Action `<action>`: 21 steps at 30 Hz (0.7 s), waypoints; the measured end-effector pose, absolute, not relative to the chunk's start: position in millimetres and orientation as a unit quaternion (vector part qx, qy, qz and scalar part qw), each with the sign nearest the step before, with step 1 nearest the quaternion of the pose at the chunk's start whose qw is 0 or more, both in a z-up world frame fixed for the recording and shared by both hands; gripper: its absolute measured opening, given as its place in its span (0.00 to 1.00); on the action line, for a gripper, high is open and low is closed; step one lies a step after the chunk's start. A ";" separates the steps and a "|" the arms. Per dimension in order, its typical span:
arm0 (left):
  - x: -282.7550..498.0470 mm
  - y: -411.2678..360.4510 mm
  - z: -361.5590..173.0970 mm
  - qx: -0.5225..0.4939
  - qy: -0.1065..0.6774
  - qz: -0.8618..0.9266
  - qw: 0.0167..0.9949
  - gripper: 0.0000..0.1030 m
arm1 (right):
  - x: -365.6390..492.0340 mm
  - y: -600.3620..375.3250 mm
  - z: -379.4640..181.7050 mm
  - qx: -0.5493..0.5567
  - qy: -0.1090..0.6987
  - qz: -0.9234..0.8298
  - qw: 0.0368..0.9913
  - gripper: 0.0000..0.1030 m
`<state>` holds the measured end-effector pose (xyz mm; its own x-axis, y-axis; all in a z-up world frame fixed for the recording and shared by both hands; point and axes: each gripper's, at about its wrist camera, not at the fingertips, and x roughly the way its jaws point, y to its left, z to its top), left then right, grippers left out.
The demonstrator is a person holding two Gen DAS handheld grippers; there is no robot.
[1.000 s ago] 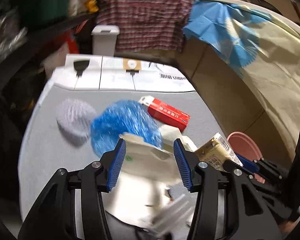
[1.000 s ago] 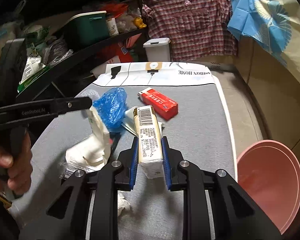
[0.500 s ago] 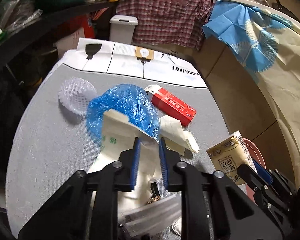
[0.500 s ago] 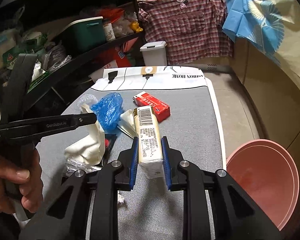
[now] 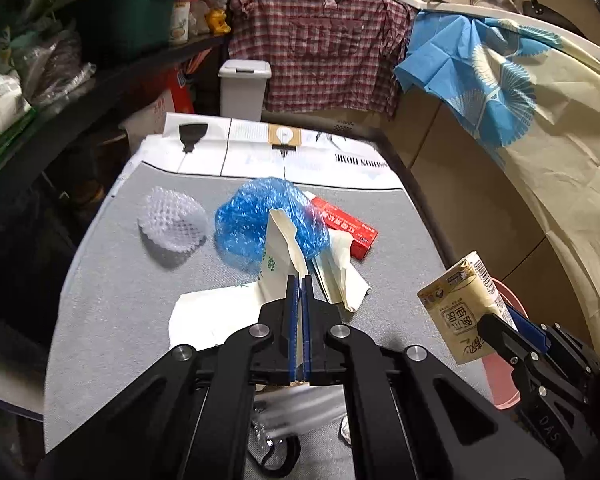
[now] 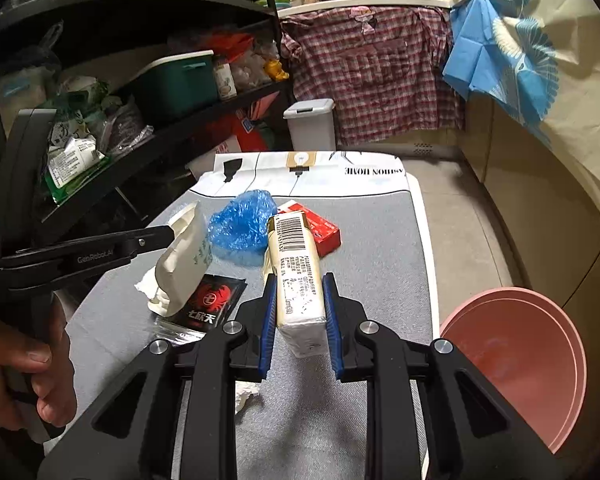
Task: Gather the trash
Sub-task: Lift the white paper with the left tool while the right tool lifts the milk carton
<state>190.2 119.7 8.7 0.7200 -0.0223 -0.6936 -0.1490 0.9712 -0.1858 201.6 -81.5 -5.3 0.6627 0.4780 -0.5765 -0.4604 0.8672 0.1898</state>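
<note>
My left gripper (image 5: 299, 280) is shut on a white paper bag (image 5: 280, 252) and holds it lifted above the grey table; the bag also shows in the right wrist view (image 6: 184, 264). My right gripper (image 6: 298, 280) is shut on a cream drink carton (image 6: 298, 276), held above the table; the carton also shows in the left wrist view (image 5: 464, 308). On the table lie a blue plastic bag (image 5: 252, 220), a red box (image 5: 344, 226), a white foam net (image 5: 172, 220), crumpled cream paper (image 5: 340, 272) and a black and red packet (image 6: 210, 300).
A pink basin (image 6: 520, 360) stands on the floor right of the table. A white lidded bin (image 6: 310, 124) stands beyond the far end. Dark shelves (image 6: 100, 148) with bags and a green box line the left side. A white tissue (image 6: 246, 394) lies near the front edge.
My left gripper shut on the white paper bag and lifted it off the table, uncovering the black and red packet. My right gripper kept hold of the carton and rose slightly.
</note>
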 end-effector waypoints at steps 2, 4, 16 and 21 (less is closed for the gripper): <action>183.9 121.3 16.0 -0.115 0.365 0.035 0.923 0.02 | 198.3 -83.7 -2.2 0.013 0.315 0.257 0.913 0.22; 179.0 120.6 21.8 -0.114 0.360 0.034 0.925 0.02 | 194.2 -85.9 1.4 0.013 0.311 0.257 0.915 0.22; 143.5 99.7 50.2 -0.097 0.332 0.019 0.938 0.02 | 170.4 -99.7 23.5 0.011 0.286 0.246 0.926 0.22; 132.7 90.3 56.3 -0.096 0.325 0.014 0.941 0.02 | 162.4 -112.9 38.8 0.019 0.277 0.234 0.932 0.22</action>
<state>132.7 90.2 56.3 0.7878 -0.0359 -0.6149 -0.0893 0.9811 -0.1717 162.4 -112.9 38.8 0.7376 0.4463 -0.5068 -0.4257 0.8899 0.1641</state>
